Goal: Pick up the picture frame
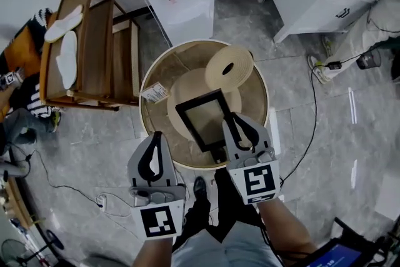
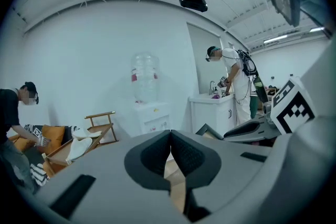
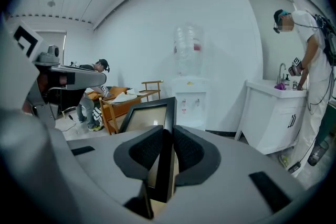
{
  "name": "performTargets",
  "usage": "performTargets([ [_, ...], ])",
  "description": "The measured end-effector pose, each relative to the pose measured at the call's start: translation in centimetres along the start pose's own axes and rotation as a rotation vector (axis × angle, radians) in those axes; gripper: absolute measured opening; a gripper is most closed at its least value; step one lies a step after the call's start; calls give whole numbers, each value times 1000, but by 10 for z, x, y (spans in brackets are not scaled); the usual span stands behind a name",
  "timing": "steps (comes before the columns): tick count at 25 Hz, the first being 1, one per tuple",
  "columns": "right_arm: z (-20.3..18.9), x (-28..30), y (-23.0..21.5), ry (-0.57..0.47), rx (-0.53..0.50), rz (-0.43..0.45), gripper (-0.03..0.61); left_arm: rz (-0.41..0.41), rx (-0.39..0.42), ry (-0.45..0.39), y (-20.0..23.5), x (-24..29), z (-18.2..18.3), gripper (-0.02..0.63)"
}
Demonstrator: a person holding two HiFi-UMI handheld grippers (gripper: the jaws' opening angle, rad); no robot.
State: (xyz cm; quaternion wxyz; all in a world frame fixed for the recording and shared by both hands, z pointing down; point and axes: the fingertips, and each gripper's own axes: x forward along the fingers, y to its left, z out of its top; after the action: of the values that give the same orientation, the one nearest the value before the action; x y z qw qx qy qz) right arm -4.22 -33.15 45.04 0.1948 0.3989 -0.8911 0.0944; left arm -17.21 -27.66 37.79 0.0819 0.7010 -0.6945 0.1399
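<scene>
Right gripper [image 1: 237, 120] is clamped on frame [image 1: 203, 115], pads on its black rim at 4 o'clock. Frame sits edge-on btwn jaws and, I judge, clear of round tabletop [image 1: 181, 58], over its centre. Left gripper [image 1: 155, 138] at 7 o'clock, jaws together, empty. Frame prob. light and stiff, glossy rim slippery, glass fragile. Grip rim, not pane; one-edge hold may pivot.
</scene>
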Motion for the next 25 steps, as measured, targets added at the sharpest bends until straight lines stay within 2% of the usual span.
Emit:
performTargets([
  [7,72,-47,12,-117,-56,-37,80,-2,27,-121,4,-39,63,15],
  [10,104,-67,13,-190,-91,-61,80,5,44,-198,5,-58,91,15],
  [25,222,-240,70,-478,-191,-122,80,39,114,-472,-10,-213,206,15],
])
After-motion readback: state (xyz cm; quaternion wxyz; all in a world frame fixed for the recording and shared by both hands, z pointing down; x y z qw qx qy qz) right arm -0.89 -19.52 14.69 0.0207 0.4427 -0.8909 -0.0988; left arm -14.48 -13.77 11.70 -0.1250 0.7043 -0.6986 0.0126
